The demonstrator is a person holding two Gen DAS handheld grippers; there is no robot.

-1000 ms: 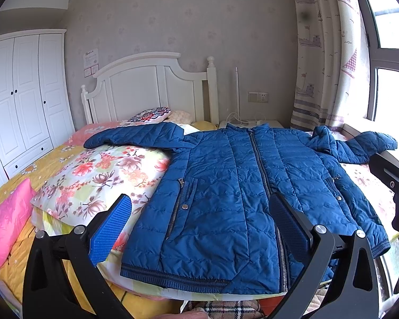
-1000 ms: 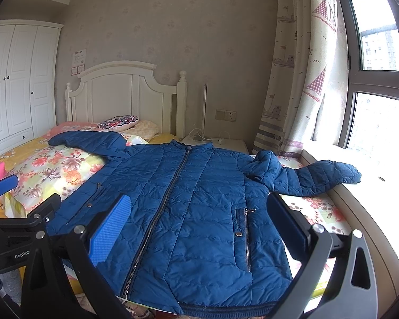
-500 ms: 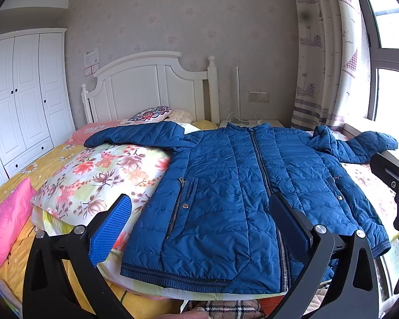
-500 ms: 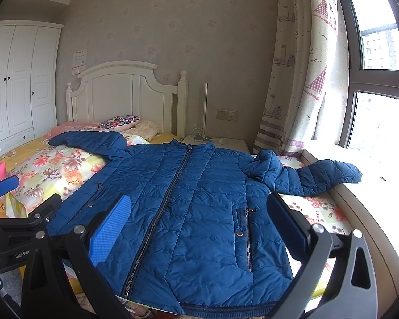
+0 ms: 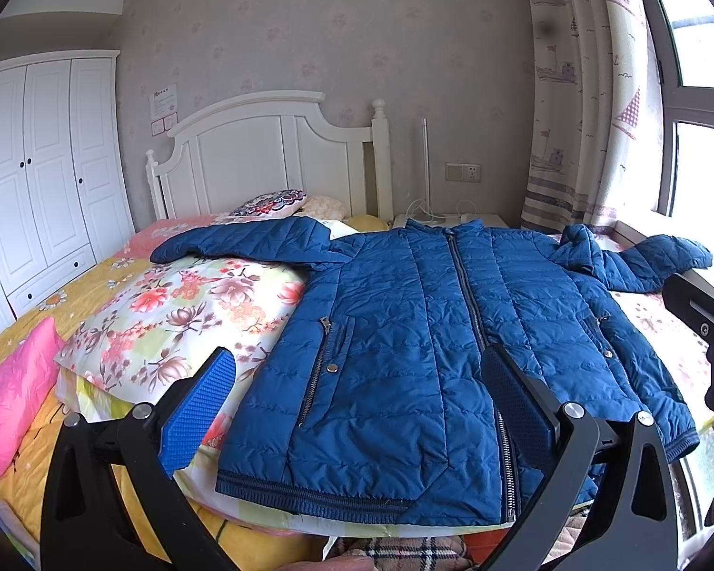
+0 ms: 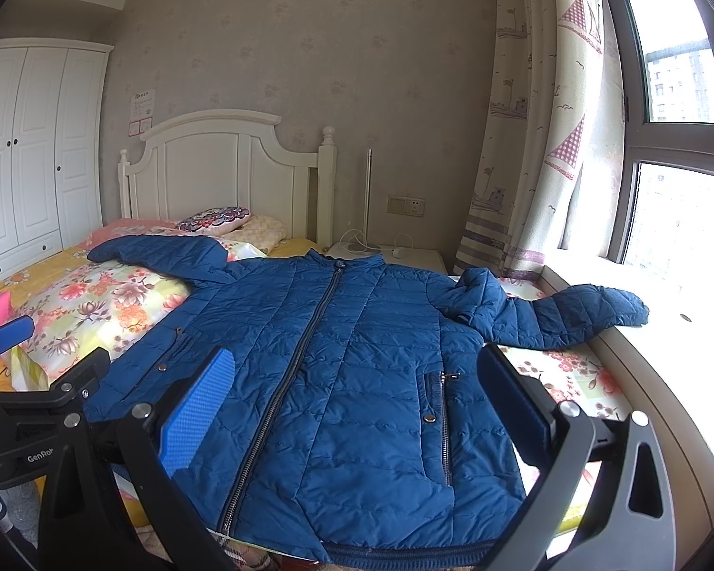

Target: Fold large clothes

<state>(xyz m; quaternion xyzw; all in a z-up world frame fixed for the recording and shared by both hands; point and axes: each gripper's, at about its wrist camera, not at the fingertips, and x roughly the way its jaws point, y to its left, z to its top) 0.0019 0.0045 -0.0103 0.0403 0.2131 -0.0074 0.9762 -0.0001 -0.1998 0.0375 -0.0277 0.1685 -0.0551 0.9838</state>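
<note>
Left to right, bedroom scene with both tools hovering short of the bed's near edge. White wardrobe [image 5: 38,166] standing at far left against the wall; pink cushion [image 5: 12,395] lying on the yellow sheet [image 5: 85,285] near it. Floral quilt [image 5: 185,314] spreading across the left part of the bed, white headboard [image 5: 266,157] rising behind, patterned pillow [image 5: 271,201] resting just below it. Left gripper [image 5: 357,404] hanging above the near hem, released, blue-padded fingers [image 5: 197,416] spread wide and gripping nothing, framing the left front panel from the wrist view. Blue quilted jacket [image 5: 433,333] lying face up and zipped, flat across the foot of the bed, collar pointing toward the nightstand [image 5: 452,219], hem running along the near edge; one sleeve stretching left over the floral quilt, the other sleeve [image 6: 566,314] bunching at the shoulder and reaching right, its cuff resting on the window ledge [image 6: 652,380]. Right gripper [image 6: 357,404] likewise released, jaws wide apart, touching no fabric, framing the right pocket zone in its own view; left tool's black frame showing at that view's left edge. Sailboat-print curtain [image 6: 538,133] hanging at right, bright window [image 6: 680,200] closing the scene at far right.
</note>
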